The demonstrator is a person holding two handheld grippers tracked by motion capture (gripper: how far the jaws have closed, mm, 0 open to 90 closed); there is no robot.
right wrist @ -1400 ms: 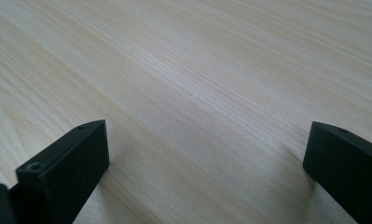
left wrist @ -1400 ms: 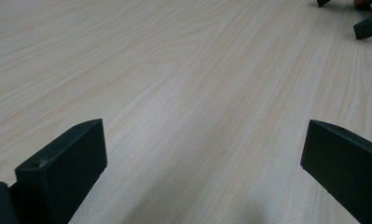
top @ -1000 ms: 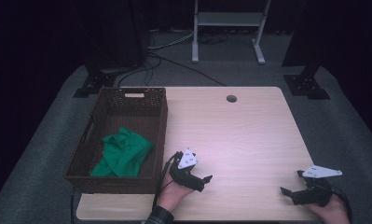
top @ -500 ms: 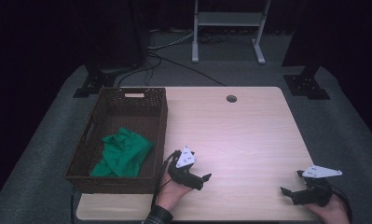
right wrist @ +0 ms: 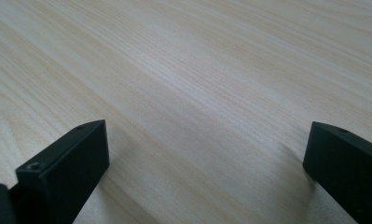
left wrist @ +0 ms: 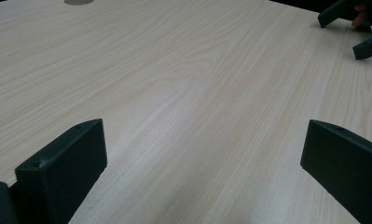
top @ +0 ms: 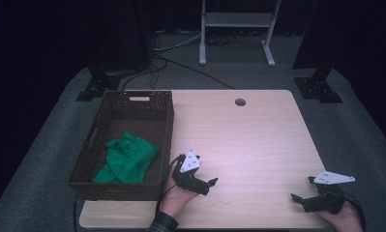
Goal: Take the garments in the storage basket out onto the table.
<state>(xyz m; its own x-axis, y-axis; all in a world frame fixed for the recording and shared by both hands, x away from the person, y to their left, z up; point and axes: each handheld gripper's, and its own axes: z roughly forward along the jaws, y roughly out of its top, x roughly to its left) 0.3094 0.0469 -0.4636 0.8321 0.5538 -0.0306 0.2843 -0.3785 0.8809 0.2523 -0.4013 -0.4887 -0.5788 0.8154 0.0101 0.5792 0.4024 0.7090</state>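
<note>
High view: green crumpled cloth (top: 126,162) lies in the brown woven basket (top: 167,126), just left of the left claw (top: 211,185) — both claws' jaws apart, empty. Reach left, pinch a raised fold. The right claw (top: 298,199) rests on the pale wooden worktop (top: 248,140).

The left tool (top: 207,186) is sliding a little toward the near edge of the table (top: 258,140), easing away from the basket (top: 132,145) as it goes. The hand (top: 173,197) holding it is drawing back with it, so less of the forearm is showing above the table's front edge, and the grey plate on top is tipping slightly.
</note>
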